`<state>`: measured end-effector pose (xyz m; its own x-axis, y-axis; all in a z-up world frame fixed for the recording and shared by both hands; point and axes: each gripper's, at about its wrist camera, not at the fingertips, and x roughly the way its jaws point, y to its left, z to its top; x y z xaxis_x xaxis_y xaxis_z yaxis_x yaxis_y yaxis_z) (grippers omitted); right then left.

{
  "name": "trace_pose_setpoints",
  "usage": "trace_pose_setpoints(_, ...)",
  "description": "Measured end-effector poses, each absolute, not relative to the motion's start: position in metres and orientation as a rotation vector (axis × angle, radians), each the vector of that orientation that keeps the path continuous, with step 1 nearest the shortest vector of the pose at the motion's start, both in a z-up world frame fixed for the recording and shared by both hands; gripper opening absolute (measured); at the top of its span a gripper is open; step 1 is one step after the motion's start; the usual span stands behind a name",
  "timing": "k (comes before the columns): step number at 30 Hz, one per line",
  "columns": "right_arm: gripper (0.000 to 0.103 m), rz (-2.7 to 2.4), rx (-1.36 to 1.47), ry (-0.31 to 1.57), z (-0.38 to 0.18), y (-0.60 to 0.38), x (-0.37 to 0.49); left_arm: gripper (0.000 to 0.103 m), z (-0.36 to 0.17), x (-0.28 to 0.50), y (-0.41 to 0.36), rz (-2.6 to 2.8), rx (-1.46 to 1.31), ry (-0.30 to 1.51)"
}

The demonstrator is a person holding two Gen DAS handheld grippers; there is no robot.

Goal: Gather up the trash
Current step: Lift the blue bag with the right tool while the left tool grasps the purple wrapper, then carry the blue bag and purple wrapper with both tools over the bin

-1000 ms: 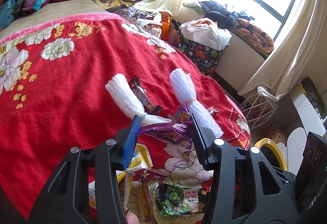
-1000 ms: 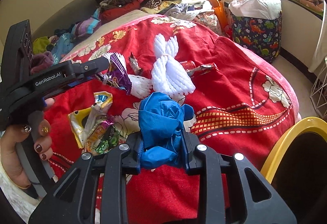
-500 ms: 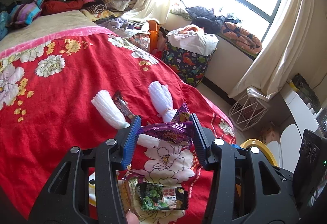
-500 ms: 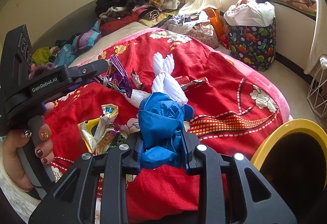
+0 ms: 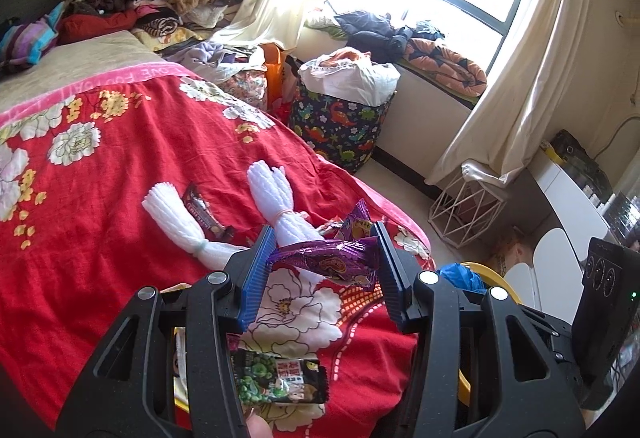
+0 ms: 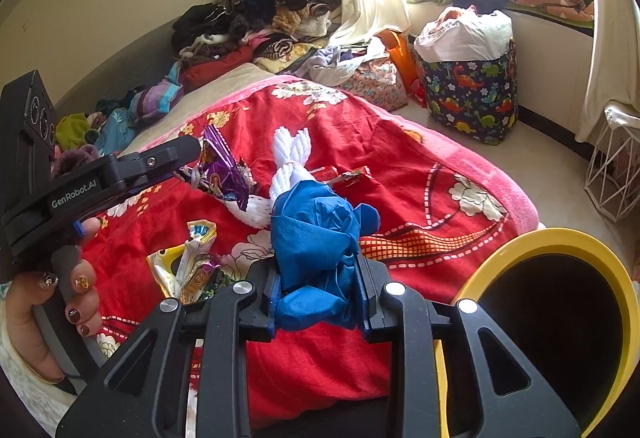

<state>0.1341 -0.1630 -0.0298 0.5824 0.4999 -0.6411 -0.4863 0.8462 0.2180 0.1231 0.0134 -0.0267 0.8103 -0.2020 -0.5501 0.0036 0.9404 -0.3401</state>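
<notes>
My left hand-held gripper (image 5: 323, 265) holds purple snack wrapper (image 5: 328, 262), pinched by its ends between jaws, so it hangs clear of bed (image 5: 120, 174). My right hand-held gripper (image 6: 320, 290) clamps crumpled blue glove (image 6: 316, 238), jaws narrow, wad sticking up. Yellow-rimmed bin (image 6: 560, 302) at 4 o'clock in right view, just beside bed edge; I judge both pieces go there. More trash on bed: green packet (image 5: 276, 382) at 6 o'clock in left view, dark bar wrapper (image 5: 202, 208) at 10 o'clock, between white foam nets (image 5: 176, 214).
</notes>
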Motion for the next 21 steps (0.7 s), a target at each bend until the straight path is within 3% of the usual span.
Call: trace_pose_setpoints(21, 0.027, 0.479, 0.095, 0.712, -0.022, -0.217, 0.126, 0.041, -0.013, 0.114, -0.026, -0.194, -0.275, 0.604)
